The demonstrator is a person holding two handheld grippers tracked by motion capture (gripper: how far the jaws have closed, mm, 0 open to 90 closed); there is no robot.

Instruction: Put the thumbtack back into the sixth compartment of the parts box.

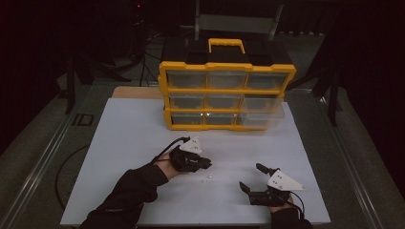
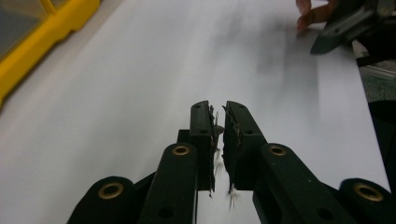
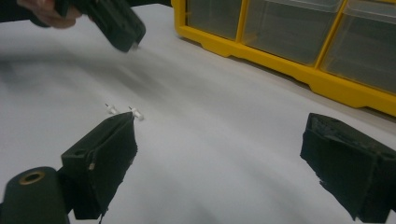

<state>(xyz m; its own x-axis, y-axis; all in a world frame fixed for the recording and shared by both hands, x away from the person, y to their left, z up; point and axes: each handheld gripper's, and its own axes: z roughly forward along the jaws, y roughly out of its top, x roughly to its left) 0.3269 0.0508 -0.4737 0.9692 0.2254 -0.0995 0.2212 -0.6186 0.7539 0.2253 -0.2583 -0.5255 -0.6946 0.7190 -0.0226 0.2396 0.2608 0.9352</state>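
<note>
Two tiny white pins (image 3: 123, 111) lie side by side on the white table top (image 1: 133, 143), in the open stretch between the two hands and well in front of the yellow drawer cabinet (image 1: 226, 95); from the high view they are just faint specks near (image 1: 207, 179). The left gripper (image 2: 218, 116) hovers low over the table with its jaws drawn nearly together, and a few thin slivers seem to be caught between the pads, though I cannot tell what they are or whether it truly grips one. The right gripper (image 3: 224, 140) hangs with its jaws spread wide, released, one jaw tip just beside the nearer pin. These pins look feather-light, hard and smooth, so I would expect them to skid or flick away under a careless touch, and to be easy to lose on the white surface. The sensible hold seems to be across the thicker white body, pinched squarely, rather than on the fine metal point. One clear drawer (image 1: 260, 114) at the cabinet's lower right stands pulled out. No brand, label or writing is readable anywhere.
</note>
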